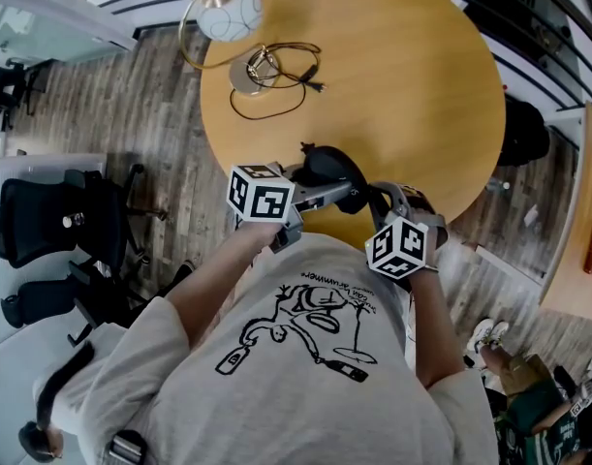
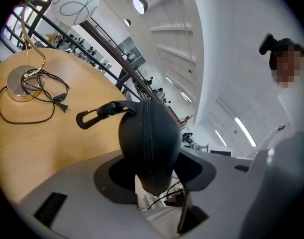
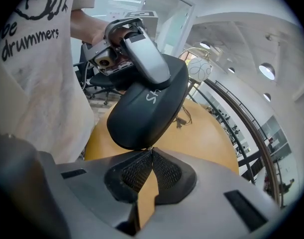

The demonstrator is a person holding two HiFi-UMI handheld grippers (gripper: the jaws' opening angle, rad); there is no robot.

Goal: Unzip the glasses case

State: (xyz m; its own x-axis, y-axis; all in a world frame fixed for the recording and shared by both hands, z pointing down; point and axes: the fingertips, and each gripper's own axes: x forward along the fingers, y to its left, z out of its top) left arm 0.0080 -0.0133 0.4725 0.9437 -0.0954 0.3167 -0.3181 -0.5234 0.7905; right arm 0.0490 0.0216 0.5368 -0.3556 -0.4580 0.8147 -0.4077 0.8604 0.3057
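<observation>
Glasses case point(image 1: 327, 166) sits in the head view at the 6 o'clock edge of the round wooden table point(image 1: 412, 66), lifted between both tools. A desk lamp point(image 1: 230, 15) stands far off at 11 o'clock. The left gripper point(image 1: 327, 194) comes from 9 o'clock and the right gripper point(image 1: 377, 200) from 4 o'clock.

In the left gripper view, the jaws are clamped on the sides of the case. The zipper point(image 2: 151, 128) runs straight down the middle, and a carabiner clip point(image 2: 92, 116) sticks out at 10 o'clock.

In the right gripper view, the jaws are fully together, with their tips touching the lower end of the case at 12 o'clock. I cannot see whether a pull tab is pinched there.

To do this step well, I think the left grip must hold firm. The right one should pull along the zipper line, following the curve and not dragging away from the case.
</observation>
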